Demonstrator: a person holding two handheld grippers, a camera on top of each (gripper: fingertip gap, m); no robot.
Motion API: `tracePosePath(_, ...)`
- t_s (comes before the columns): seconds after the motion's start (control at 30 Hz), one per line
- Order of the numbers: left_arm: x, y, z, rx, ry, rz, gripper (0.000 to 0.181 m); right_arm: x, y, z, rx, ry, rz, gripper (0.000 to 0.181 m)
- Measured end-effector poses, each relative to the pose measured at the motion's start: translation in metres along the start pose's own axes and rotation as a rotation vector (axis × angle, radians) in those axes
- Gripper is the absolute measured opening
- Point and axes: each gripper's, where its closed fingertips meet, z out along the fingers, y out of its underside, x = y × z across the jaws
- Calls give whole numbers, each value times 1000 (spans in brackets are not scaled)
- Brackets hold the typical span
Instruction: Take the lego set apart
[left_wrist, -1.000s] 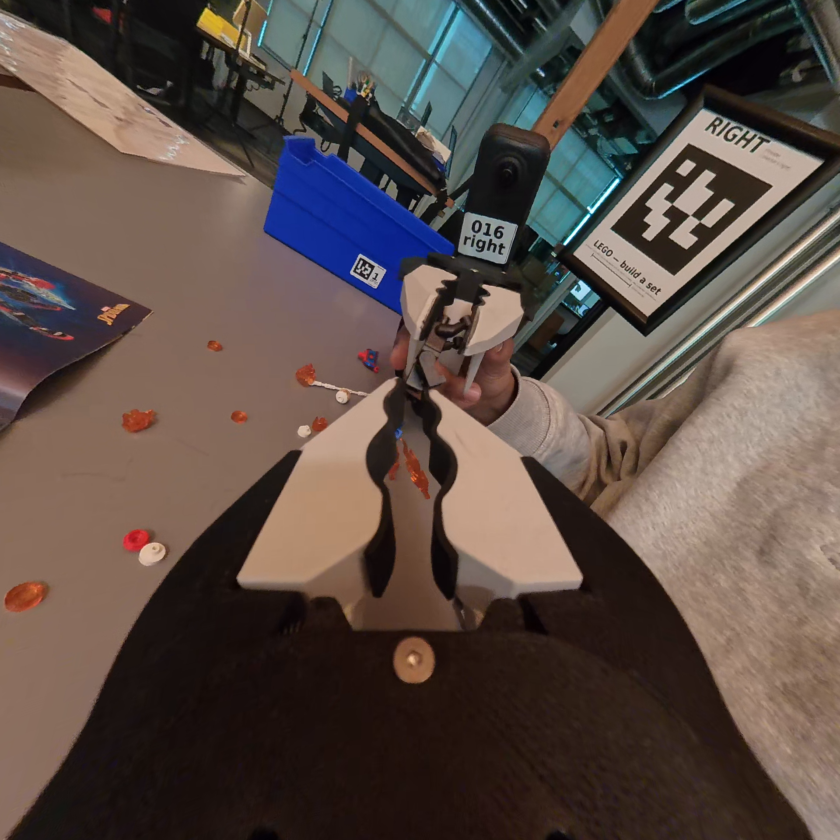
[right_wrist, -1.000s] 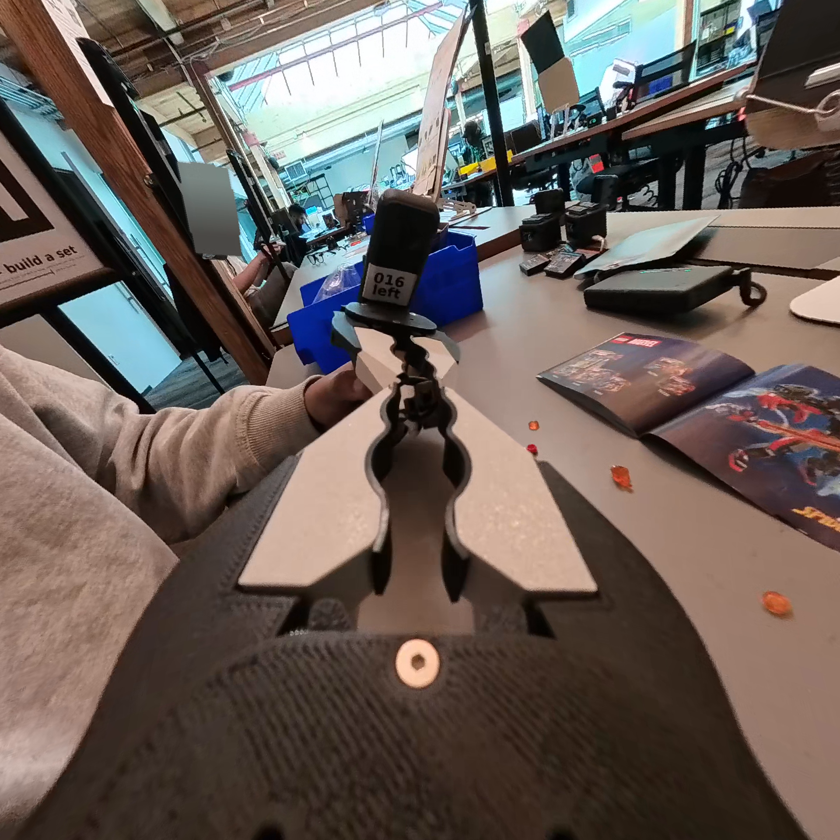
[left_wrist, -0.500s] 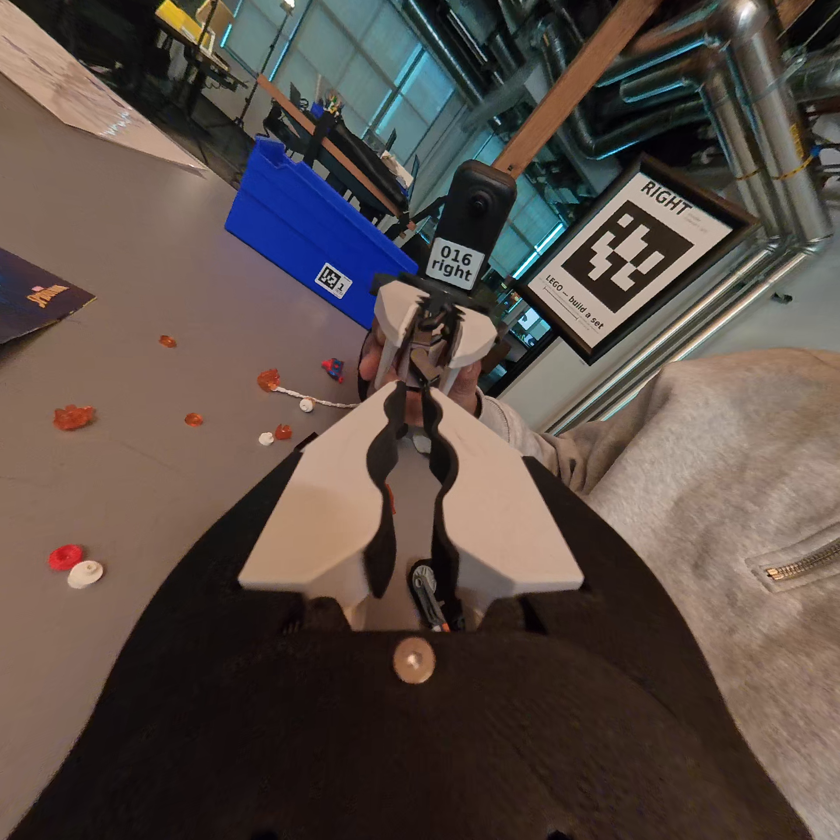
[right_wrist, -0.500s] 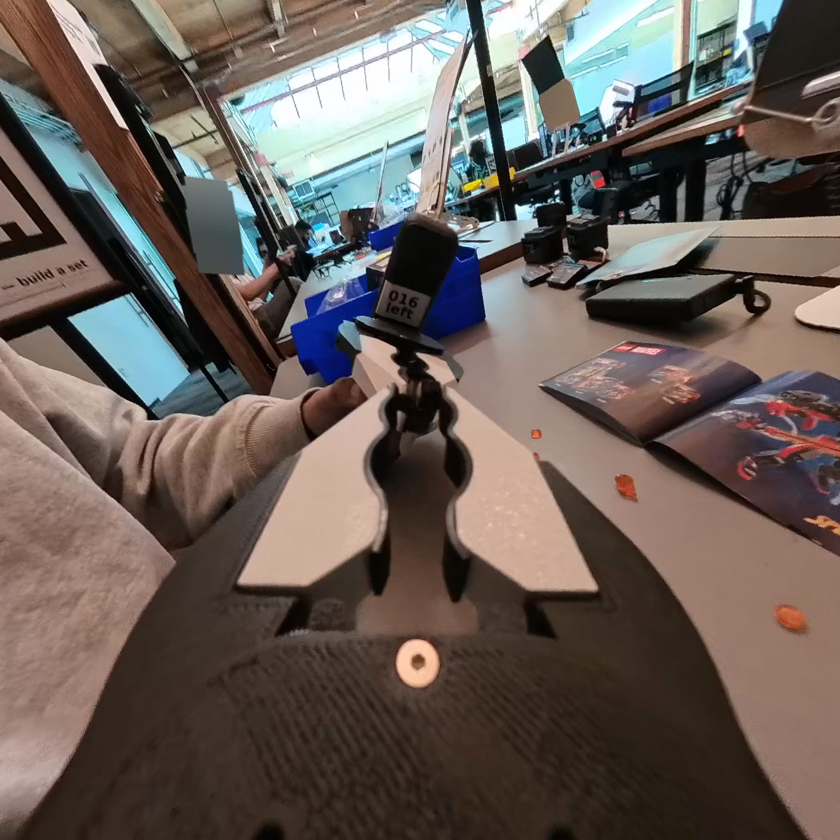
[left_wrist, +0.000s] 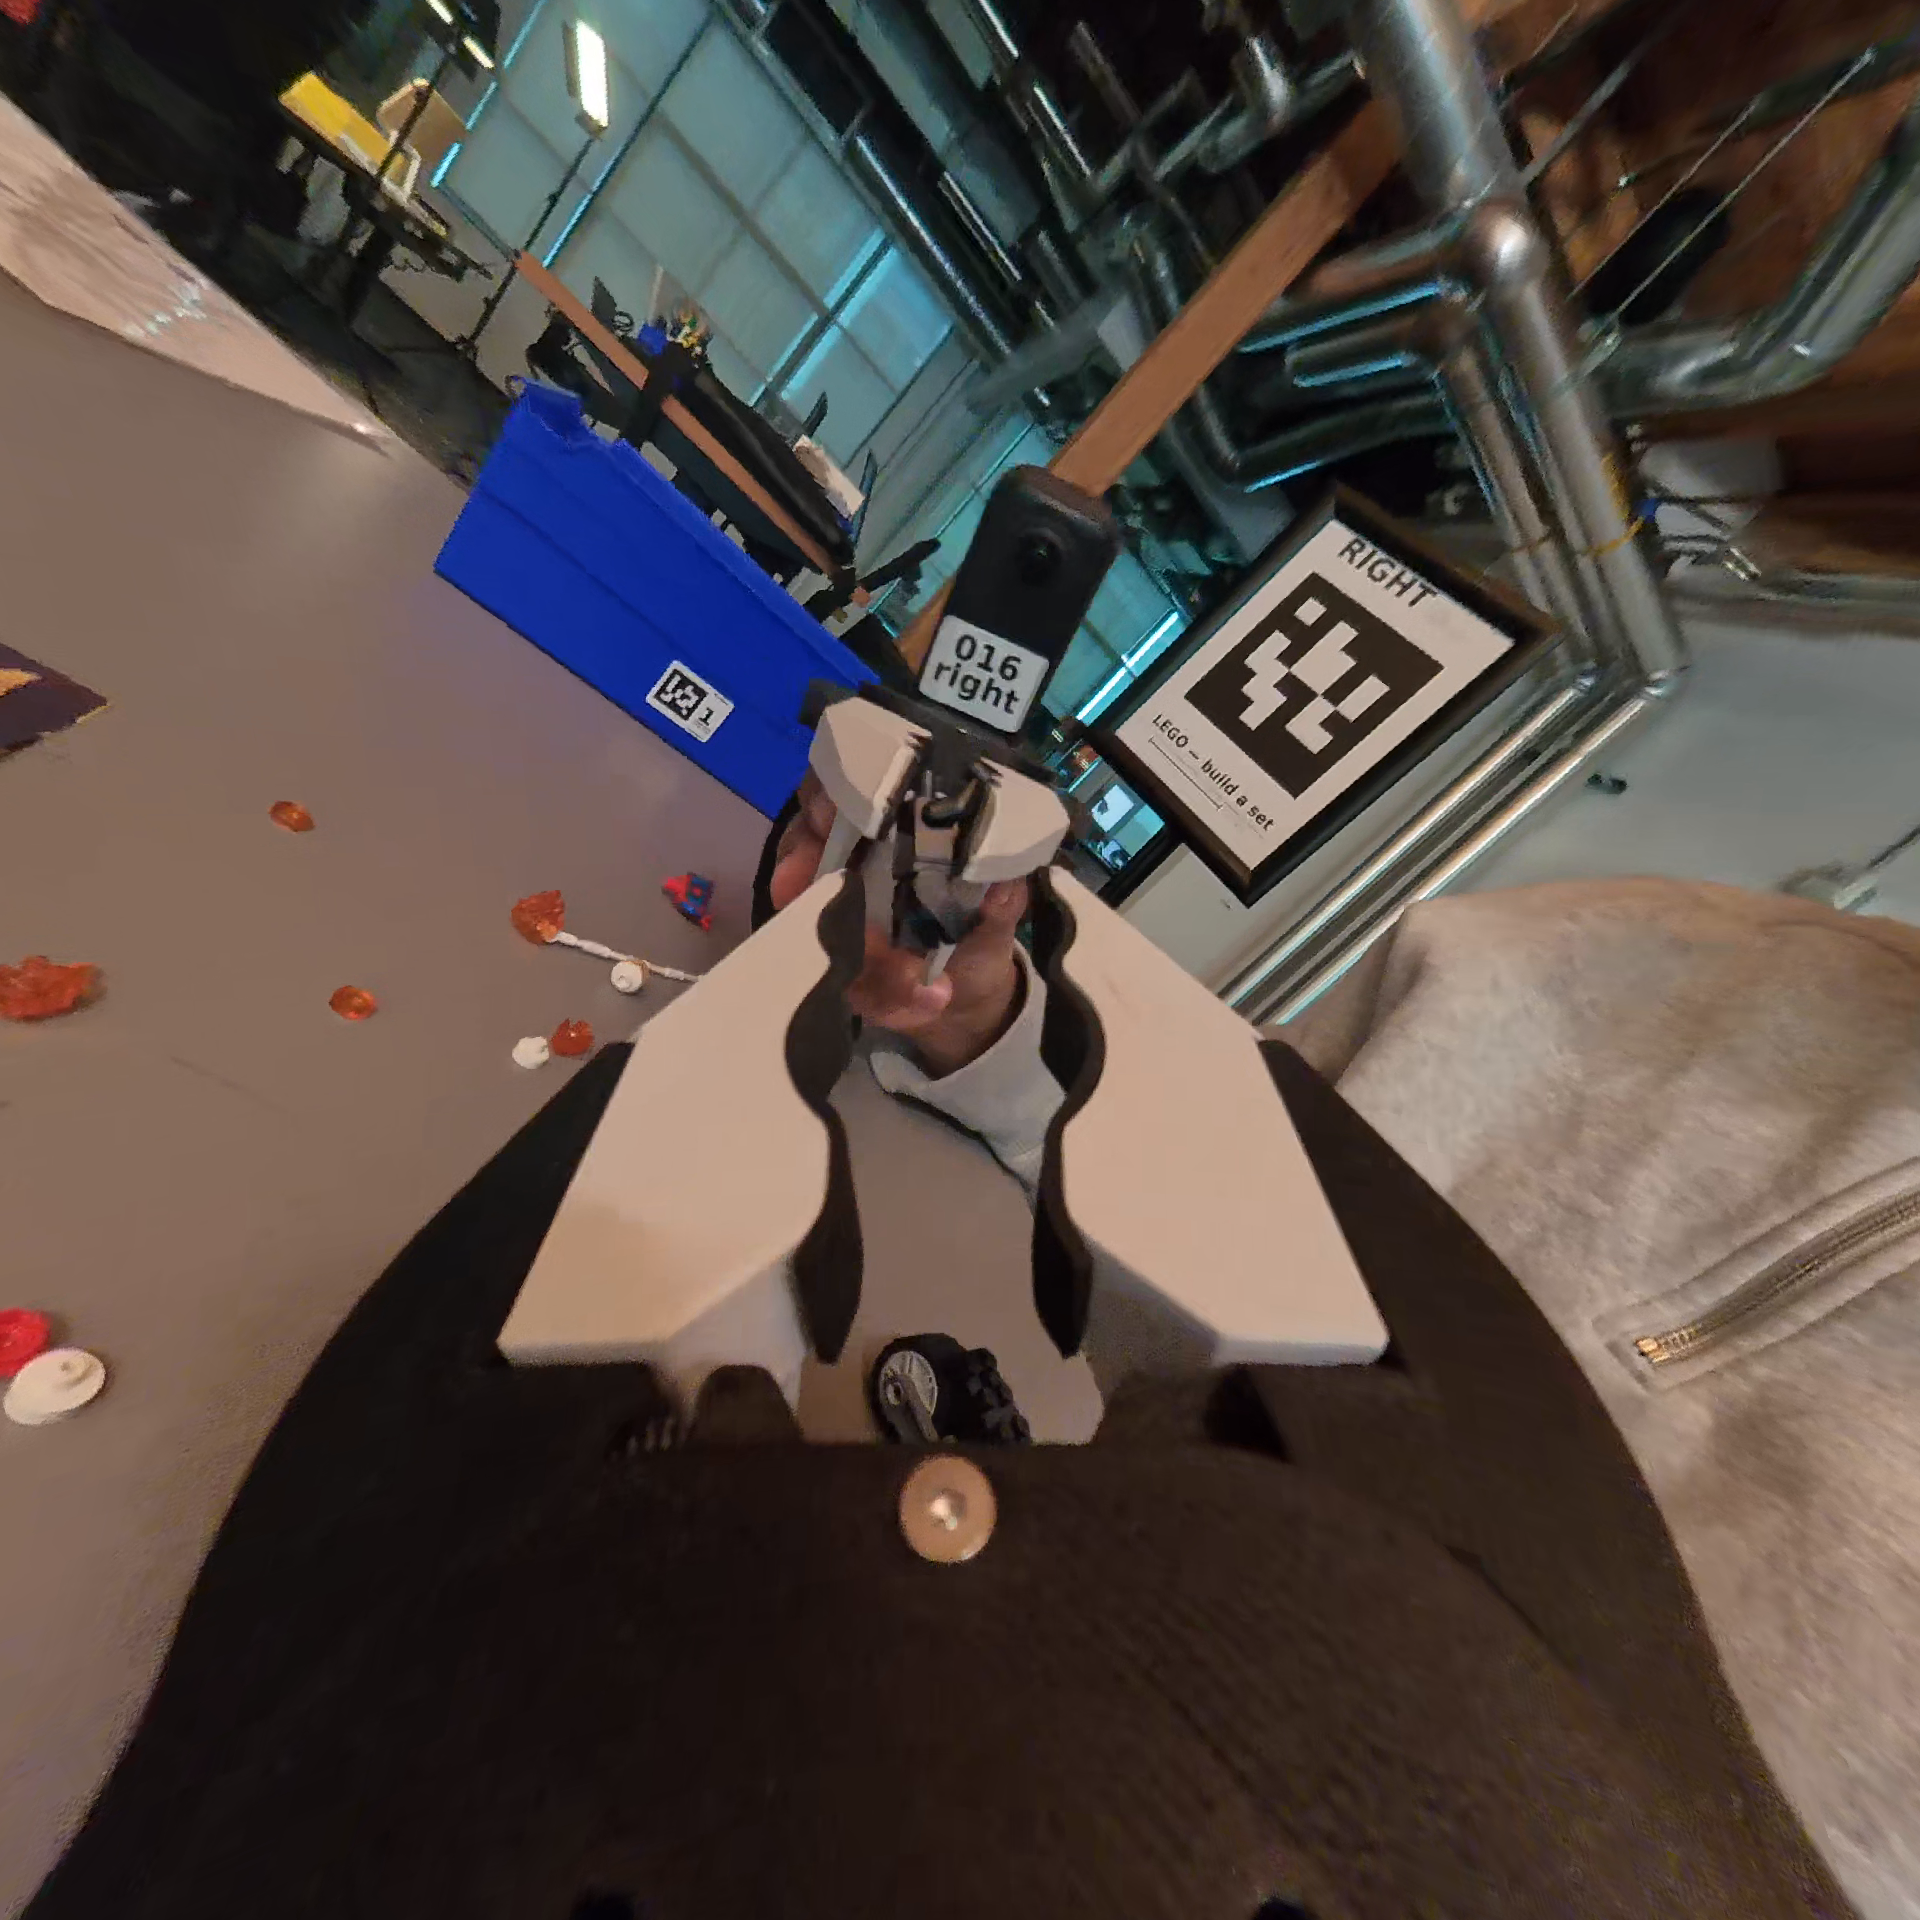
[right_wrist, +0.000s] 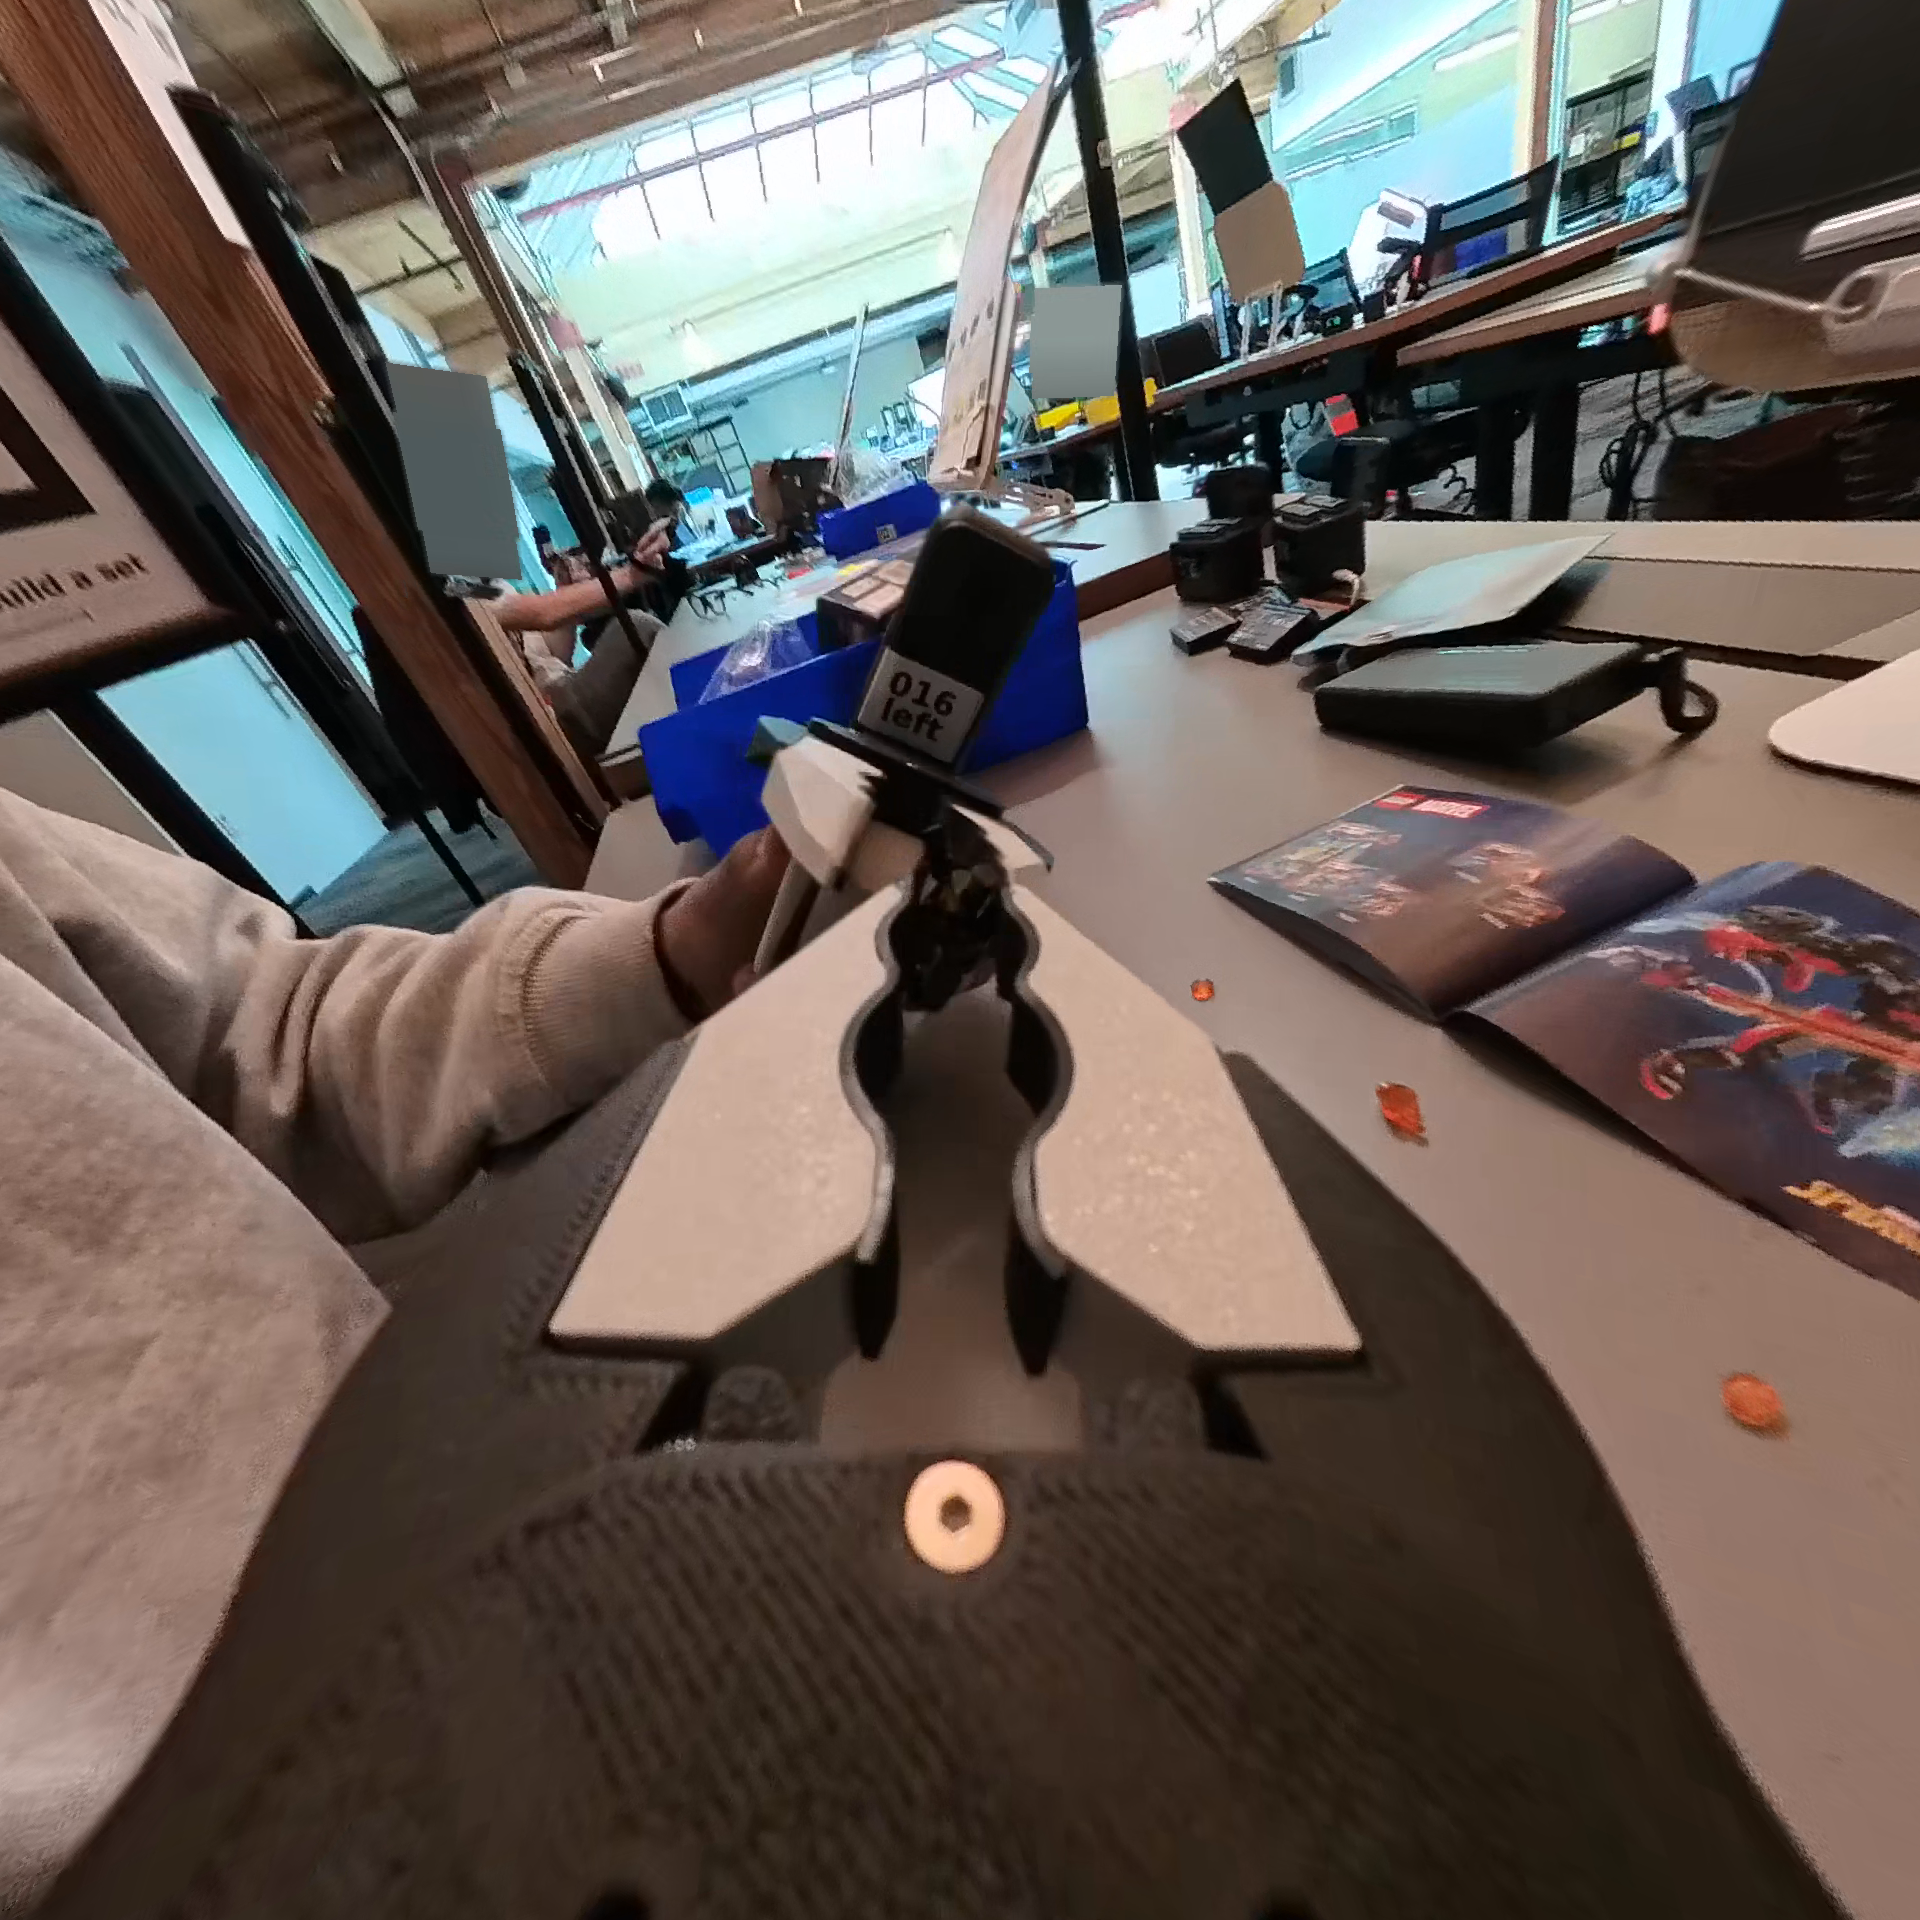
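My left gripper (left_wrist: 940, 899) is open, its jaws spread wide, with nothing between the tips. A small black wheel with a grey hub (left_wrist: 940, 1392) shows at the base of the gap between its fingers. Straight ahead, my right gripper (left_wrist: 935, 831) faces it, held in a hand. In the right wrist view my right gripper (right_wrist: 956, 930) is shut on a small black lego assembly (right_wrist: 951, 914) held above the grey table (right_wrist: 1351, 831). The left gripper (right_wrist: 914, 831) is just beyond that piece.
Loose orange pieces (left_wrist: 538, 916), a white stud on a string (left_wrist: 623, 971), a red-blue piece (left_wrist: 688, 896) and red and white round pieces (left_wrist: 52, 1387) lie on the table. A blue bin (left_wrist: 623, 603) stands behind. Open booklets (right_wrist: 1455, 894) lie right. Grey sleeves flank both grippers. Left and right tips are no more than a few centimetres apart.
My left gripper has opened from nearly shut. The orange piece between its fingers is gone from view and a black wheel now shows at their base. The right gripper keeps its hold.
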Motion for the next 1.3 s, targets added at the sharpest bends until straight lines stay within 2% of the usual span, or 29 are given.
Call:
tracePosePath(0.27,0,14,8,-81,-2,1,18,-4,3,3,0,-54,83,12)
tracePosePath(0.5,-1,17,9,-117,-38,50,15,-3,5,3,-9,-106,207,11)
tracePosePath(0.83,-7,23,10,-156,-84,83,9,4,12,1,10,-243,597,11)
tracePosePath(1.07,-12,17,6,-103,-78,29,7,10,10,1,12,-140,449,10)
tracePosePath(1.17,-14,20,5,-127,-86,19,6,10,13,4,-20,-93,359,10)
tracePosePath(1.3,-12,19,4,-130,-83,24,5,6,12,5,-17,-102,325,13)
